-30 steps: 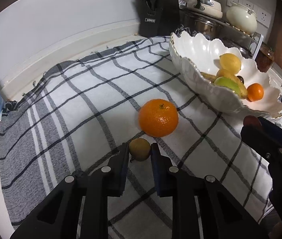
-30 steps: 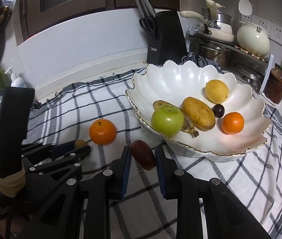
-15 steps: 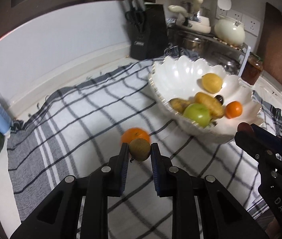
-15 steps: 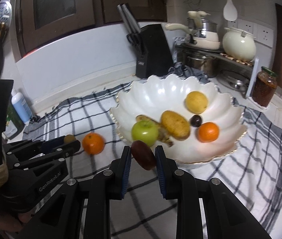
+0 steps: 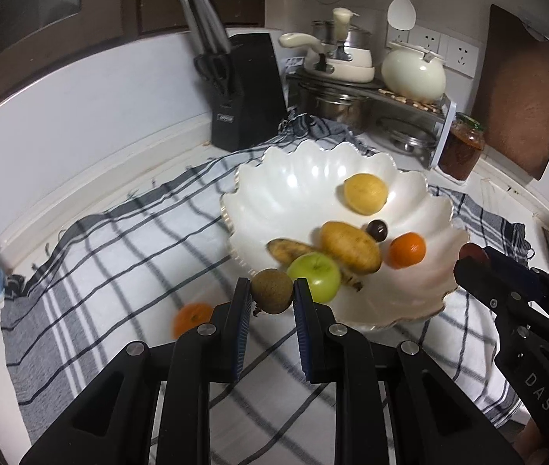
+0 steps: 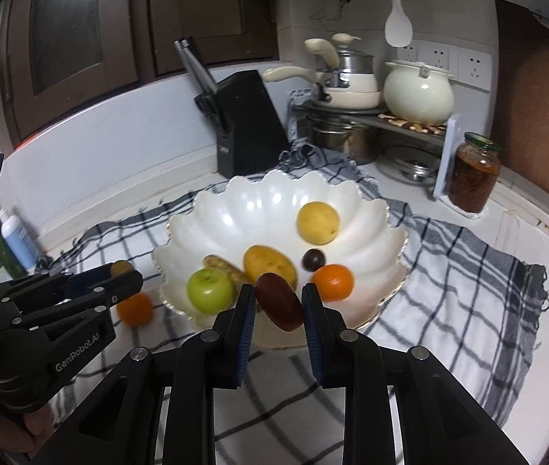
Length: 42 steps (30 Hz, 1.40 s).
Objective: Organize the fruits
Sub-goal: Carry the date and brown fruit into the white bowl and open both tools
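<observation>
Over the checked cloth (image 5: 111, 255), both hand-held grippers point down, clamped on fruit.

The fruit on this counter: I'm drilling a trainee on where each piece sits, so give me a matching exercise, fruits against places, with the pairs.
Things:
1. kiwi
2. dark red fruit
3. green apple
4. loose orange

Places:
A. on the checked cloth, outside the bowl
B. clamped in the left gripper
C. inside the white scalloped bowl
D. clamped in the right gripper

Pairs: 1-B, 2-D, 3-C, 4-A
</observation>
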{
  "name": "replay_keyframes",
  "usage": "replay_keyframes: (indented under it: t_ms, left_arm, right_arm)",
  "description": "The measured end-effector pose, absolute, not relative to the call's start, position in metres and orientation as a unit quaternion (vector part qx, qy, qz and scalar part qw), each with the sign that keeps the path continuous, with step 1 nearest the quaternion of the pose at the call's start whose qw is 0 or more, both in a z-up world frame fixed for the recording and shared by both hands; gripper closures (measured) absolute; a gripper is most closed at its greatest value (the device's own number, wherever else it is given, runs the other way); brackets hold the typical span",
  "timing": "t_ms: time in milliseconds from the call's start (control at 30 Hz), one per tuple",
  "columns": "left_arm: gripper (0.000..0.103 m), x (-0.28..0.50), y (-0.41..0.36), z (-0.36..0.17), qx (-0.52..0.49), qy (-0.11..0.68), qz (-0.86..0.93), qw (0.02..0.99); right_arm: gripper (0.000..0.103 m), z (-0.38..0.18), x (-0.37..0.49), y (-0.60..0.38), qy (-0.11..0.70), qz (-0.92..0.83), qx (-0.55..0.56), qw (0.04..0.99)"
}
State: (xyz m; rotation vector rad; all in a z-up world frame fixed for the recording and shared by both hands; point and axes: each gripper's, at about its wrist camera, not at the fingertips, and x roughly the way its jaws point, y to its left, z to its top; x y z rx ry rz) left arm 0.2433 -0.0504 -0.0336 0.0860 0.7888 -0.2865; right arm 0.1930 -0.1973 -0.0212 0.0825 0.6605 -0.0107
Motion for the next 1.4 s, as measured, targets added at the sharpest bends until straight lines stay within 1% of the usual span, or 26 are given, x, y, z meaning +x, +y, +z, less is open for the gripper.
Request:
replay_keyframes:
  t_ms: [700, 1167, 1333, 1367, 1400]
  left_arm:
    - [0.080, 0.305, -0.083, -0.038, 0.039, 0.373, -0.124, 0.919]
    - [0.080, 0.350, -0.095, -0.053, 0.039, 0.389, -0.120, 0.913]
    - [0.080, 0.355, -0.097, -0.061, 0.038, 0.397, -0.119, 0.909]
    - [0.077, 0.355, -0.097, -0.062, 0.038, 0.399, -0.119, 0.908]
    - [0.071, 0.354, -0.097, -0.062, 0.038, 0.399, -0.120, 0.908]
  right_arm:
    - [0.077, -0.035, 0.256, -0.247, 0.336, -0.054, 0.051, 0.939]
    - [0.077, -0.054, 0.303, -0.264, 0.362, -0.075, 0.043, 0.928]
    - [0.077, -0.060, 0.308, -0.265, 0.370, -0.078, 0.045, 0.925]
    - [0.076, -0.061, 0.309, -0.265, 0.371, -0.079, 0.046, 0.924]
    - [0.076, -0.061, 0.308, -0.265, 0.371, -0.080, 0.046, 0.924]
